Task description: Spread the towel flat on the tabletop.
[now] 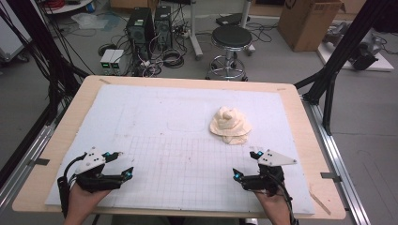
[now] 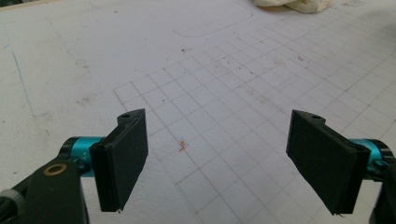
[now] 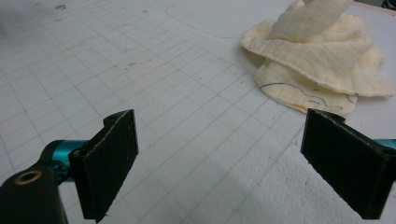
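Lying crumpled toward the board's (image 1: 141,98) far right edge, the cream cloth (image 1: 229,124) looks soft and light — best pinched at a raised fold — while the left gripper (image 1: 119,164) and right gripper (image 1: 246,165) hover wide apart in the jaws, empty.

Each black claw (image 1: 120,163) (image 1: 246,165) has teal joints, flat black pads, a grey three-cornered plate and black cable.

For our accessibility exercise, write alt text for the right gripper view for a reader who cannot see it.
A crumpled cream cloth lies in a heap on a white gridded board, ahead and to the right of the right tool. The tool's two black jaws stand wide apart with nothing between them. Faint dark pen lines mark the cloth's lower layer.
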{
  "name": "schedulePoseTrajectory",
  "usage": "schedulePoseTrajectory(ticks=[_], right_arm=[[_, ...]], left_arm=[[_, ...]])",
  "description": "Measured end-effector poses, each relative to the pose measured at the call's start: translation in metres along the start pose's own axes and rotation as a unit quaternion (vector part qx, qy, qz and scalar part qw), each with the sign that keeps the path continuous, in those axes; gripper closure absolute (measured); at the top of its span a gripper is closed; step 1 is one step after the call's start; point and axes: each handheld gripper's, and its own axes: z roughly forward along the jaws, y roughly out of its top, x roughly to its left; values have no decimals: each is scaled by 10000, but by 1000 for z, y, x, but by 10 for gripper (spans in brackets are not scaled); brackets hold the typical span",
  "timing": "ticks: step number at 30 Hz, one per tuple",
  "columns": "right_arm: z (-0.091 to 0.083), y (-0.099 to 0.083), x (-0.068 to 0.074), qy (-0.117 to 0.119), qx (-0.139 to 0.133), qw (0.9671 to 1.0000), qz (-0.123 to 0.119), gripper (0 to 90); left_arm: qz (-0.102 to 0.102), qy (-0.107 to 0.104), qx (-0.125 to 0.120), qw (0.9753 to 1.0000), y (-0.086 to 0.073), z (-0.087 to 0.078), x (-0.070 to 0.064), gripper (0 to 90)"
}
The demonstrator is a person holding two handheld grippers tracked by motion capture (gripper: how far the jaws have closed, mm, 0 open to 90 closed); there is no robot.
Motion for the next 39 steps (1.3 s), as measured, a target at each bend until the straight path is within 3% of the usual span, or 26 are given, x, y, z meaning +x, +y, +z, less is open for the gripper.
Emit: schedulePoseTrajectory(ticks=[29,39], right_arm=[[2,0,-3,-52,-66,10000,25,104],[10,17,-24,-32,-22,9999,143,104]], left_arm=[[28,-24,-5,10000,-1,2,0,213],[-50,48,-44,10000,-3,-1,2,213]])
